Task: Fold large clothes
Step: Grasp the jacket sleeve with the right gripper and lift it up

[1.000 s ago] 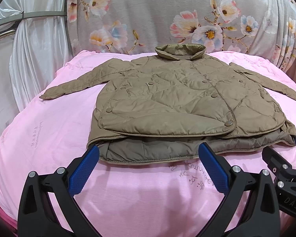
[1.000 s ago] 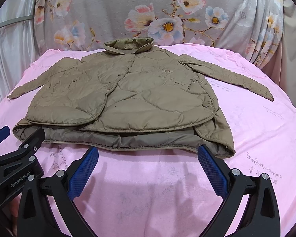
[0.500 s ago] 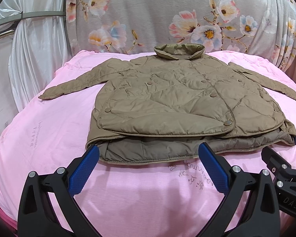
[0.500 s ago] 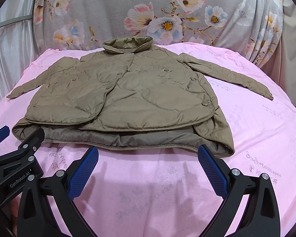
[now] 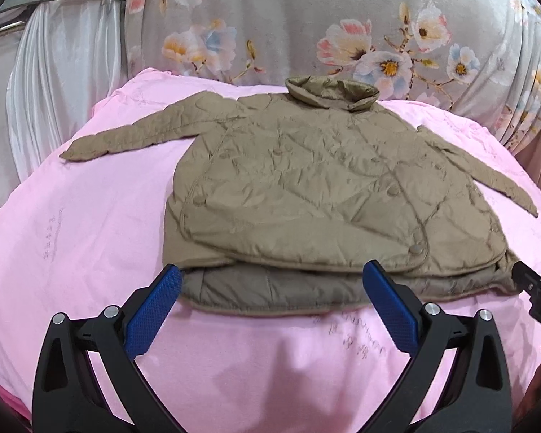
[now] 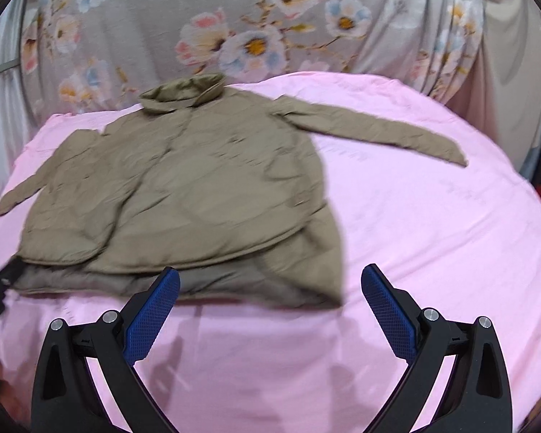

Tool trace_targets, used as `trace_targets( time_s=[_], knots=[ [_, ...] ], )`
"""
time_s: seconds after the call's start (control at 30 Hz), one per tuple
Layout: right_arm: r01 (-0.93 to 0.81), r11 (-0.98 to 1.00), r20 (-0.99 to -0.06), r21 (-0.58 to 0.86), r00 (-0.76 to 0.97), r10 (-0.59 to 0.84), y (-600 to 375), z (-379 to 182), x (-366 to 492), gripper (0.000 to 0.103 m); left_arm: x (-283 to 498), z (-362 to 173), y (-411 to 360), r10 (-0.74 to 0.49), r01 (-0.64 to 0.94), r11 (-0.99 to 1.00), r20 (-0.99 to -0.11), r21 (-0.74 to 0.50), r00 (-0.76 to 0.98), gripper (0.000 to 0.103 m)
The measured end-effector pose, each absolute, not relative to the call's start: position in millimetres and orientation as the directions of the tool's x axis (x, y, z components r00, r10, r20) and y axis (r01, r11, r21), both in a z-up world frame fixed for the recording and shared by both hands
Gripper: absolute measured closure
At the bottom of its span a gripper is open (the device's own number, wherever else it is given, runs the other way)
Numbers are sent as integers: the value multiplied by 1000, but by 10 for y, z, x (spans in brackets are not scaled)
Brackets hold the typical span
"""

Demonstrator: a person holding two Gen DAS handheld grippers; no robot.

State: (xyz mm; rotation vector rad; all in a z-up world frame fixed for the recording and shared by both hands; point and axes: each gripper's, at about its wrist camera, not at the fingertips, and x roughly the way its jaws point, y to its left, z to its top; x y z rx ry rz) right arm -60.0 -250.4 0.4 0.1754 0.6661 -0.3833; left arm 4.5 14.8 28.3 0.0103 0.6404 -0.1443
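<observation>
Both the left gripper (image 5: 272,301) and right gripper (image 6: 270,301) have jaws wide apart, empty; the jacket (image 5: 306,195) lies just ahead on the pink sheet (image 5: 90,216), flowered curtain (image 5: 306,18) beyond.

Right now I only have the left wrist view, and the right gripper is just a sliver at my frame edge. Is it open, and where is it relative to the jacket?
Observer: The right gripper is open, its fingers spread wide with nothing between them.
Operator: Over the hem?
Observer: It points at the jacket, at the near hem corner on its side. That view is blurred, so I cannot tell if it touches.
Operator: Sleeve on that side?
Observer: The sleeve lies stretched out on the pink sheet, not folded in.
</observation>
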Motion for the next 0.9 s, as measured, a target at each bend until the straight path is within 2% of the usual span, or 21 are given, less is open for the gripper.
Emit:
trace_targets(
  time_s=[0.13, 0.3, 0.37, 0.53, 0.8, 0.9],
  knots=[
    [451, 889, -637, 78, 709, -303, -3125, 141, -566, 5, 259, 568, 139, -192, 206, 977, -594, -45, 781, 5],
    [530, 803, -663, 272, 708, -243, -4123, 151, -362, 5, 616, 804, 183, -232, 214, 972, -592, -101, 772, 5],
    [582, 731, -665, 358, 708, -238, -4662, 83, -266, 5, 757, 867, 205, -223, 197, 974, -579, -107, 784, 5],
    [678, 587, -692, 442, 674, -257, -5614, -168, 15, 5, 1008, 930, 208, -168, 156, 985, -560, -69, 811, 5],
    [726, 435, -705, 533, 665, -247, -6354, -468, 289, 5, 1376, 866, 293, -100, 99, 995, -577, -33, 810, 5],
    [728, 376, -703, 574, 673, -229, -6524, -591, 355, 15, 1486, 806, 339, -88, 83, 996, -596, -35, 799, 5]
  ],
)
